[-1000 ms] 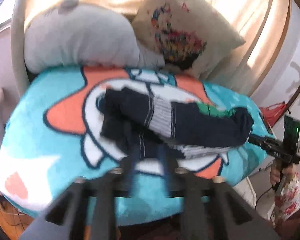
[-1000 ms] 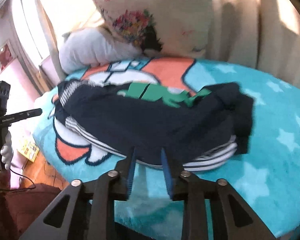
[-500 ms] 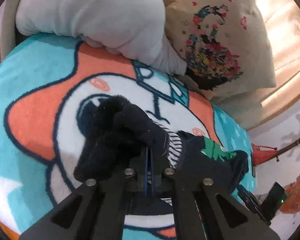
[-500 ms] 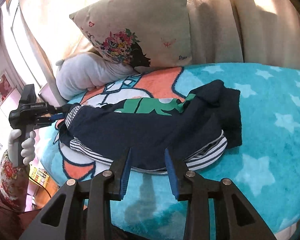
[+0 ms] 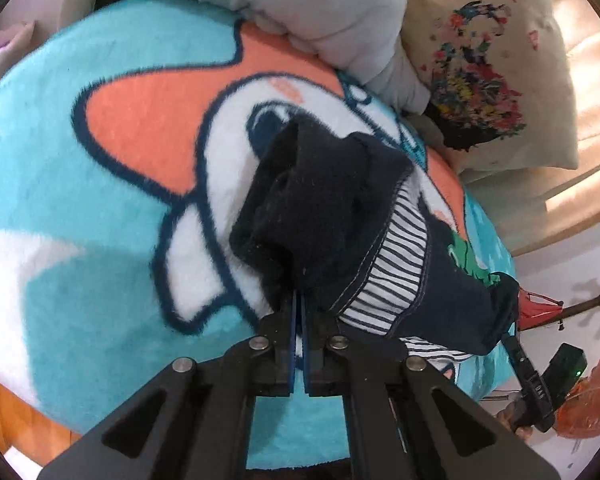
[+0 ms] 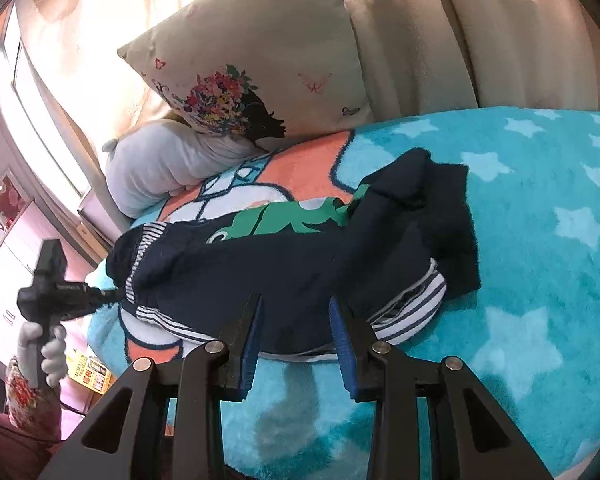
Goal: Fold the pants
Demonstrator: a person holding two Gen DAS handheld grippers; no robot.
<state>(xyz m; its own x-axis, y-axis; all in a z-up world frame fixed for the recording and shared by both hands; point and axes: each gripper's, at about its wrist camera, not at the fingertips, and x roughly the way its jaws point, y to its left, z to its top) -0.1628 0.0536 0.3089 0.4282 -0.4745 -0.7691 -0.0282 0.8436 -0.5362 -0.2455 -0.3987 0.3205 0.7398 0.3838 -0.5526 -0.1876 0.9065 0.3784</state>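
Dark navy pants (image 5: 324, 216) with a striped lining and a green print lie crumpled on a turquoise blanket (image 5: 80, 280). My left gripper (image 5: 299, 300) is shut on the bunched near end of the pants, the fabric rising just past its tips. In the right wrist view the pants (image 6: 300, 264) stretch from left to right, and the left gripper (image 6: 108, 293) pinches their left end, held by a gloved hand (image 6: 46, 354). My right gripper (image 6: 296, 314) stands open over the near edge of the pants, its pads clear of the cloth.
A cream pillow with a flower print (image 6: 260, 60) and a grey cushion (image 6: 156, 164) lean at the back of the blanket (image 6: 540, 320). Curtains (image 6: 480, 32) hang behind them. The blanket drops off at its near edge, with a floor and clutter below left.
My left gripper went from open to shut on the pants' end and sank closer to the blanket. The right gripper rolled a little and its fingers stand slightly wider.
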